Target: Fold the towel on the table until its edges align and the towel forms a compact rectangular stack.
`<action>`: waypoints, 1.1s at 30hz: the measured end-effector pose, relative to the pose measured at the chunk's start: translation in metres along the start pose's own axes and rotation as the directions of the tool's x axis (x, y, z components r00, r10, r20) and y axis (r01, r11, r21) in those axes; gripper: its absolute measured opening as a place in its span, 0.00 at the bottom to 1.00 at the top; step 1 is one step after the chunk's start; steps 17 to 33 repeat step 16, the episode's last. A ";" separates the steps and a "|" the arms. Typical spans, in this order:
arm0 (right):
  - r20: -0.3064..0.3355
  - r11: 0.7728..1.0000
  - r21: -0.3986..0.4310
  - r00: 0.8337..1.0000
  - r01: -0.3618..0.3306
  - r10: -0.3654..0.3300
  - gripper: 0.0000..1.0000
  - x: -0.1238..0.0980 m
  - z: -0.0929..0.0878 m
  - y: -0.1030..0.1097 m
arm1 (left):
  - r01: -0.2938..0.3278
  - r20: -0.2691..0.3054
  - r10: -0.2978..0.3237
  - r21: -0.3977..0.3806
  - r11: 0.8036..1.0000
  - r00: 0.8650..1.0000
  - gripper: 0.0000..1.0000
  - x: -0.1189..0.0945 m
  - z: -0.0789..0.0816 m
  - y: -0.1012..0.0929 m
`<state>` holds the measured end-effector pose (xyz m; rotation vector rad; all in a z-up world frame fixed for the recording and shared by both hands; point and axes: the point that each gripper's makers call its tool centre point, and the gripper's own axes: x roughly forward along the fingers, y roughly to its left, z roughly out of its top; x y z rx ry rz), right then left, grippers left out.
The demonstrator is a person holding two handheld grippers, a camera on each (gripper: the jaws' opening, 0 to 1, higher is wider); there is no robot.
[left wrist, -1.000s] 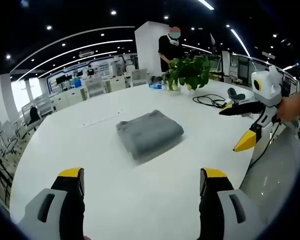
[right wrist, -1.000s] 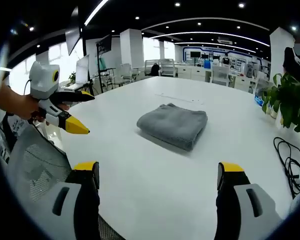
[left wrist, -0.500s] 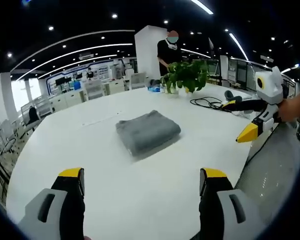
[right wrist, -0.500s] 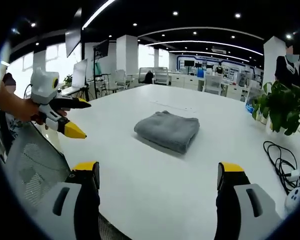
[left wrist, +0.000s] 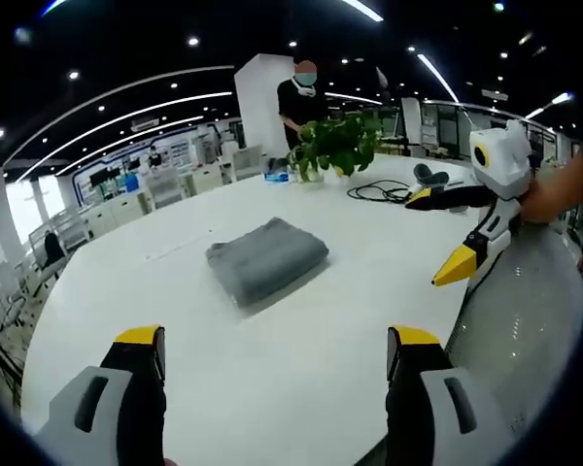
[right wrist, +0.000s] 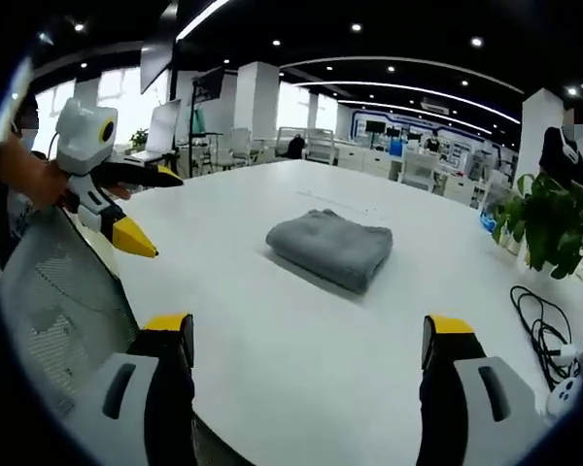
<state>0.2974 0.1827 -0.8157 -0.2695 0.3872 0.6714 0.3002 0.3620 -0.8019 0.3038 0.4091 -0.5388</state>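
Observation:
A grey towel (left wrist: 266, 258) lies folded into a compact rectangular stack on the white table (left wrist: 175, 320), also seen as the towel (right wrist: 331, 249) in the right gripper view. My left gripper (left wrist: 272, 340) is open near the table's edge, well short of the towel, with nothing between its jaws. My right gripper (right wrist: 306, 335) is open too, back from the towel and empty. The right gripper (left wrist: 452, 231) enters the left gripper view from the right, held by a hand. The left gripper (right wrist: 146, 211) appears at the left of the right gripper view.
A potted green plant (left wrist: 332, 146) stands at the far side of the table, with a person (left wrist: 299, 97) behind it. A black cable (left wrist: 377, 191) and a power strip (right wrist: 562, 396) lie near the plant. A mesh chair back (right wrist: 53, 301) stands by the table edge.
Both cameras have shifted slightly and drawn back a little from the table. The towel has stayed put, folded. Both grippers have stayed open.

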 end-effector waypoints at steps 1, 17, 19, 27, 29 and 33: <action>0.004 1.000 0.001 1.000 0.002 -0.002 0.99 0.000 0.001 -0.001 | -0.001 0.000 0.001 0.003 1.000 1.000 0.96 0.000 -0.001 0.000; 0.020 0.994 0.095 0.998 0.058 -0.060 0.94 0.001 -0.003 -0.026 | -0.081 -0.027 0.082 0.042 0.996 0.996 0.89 0.003 -0.025 0.005; 0.020 0.994 0.095 0.998 0.058 -0.060 0.94 0.001 -0.003 -0.026 | -0.081 -0.027 0.082 0.042 0.996 0.996 0.89 0.003 -0.025 0.005; 0.020 0.994 0.095 0.998 0.058 -0.060 0.94 0.001 -0.003 -0.026 | -0.081 -0.027 0.082 0.042 0.996 0.996 0.89 0.003 -0.025 0.005; 0.020 0.994 0.095 0.998 0.058 -0.060 0.94 0.001 -0.003 -0.026 | -0.081 -0.027 0.082 0.042 0.996 0.996 0.89 0.003 -0.025 0.005; 0.020 0.994 0.095 0.998 0.058 -0.060 0.94 0.001 -0.003 -0.026 | -0.081 -0.027 0.082 0.042 0.996 0.996 0.89 0.003 -0.025 0.005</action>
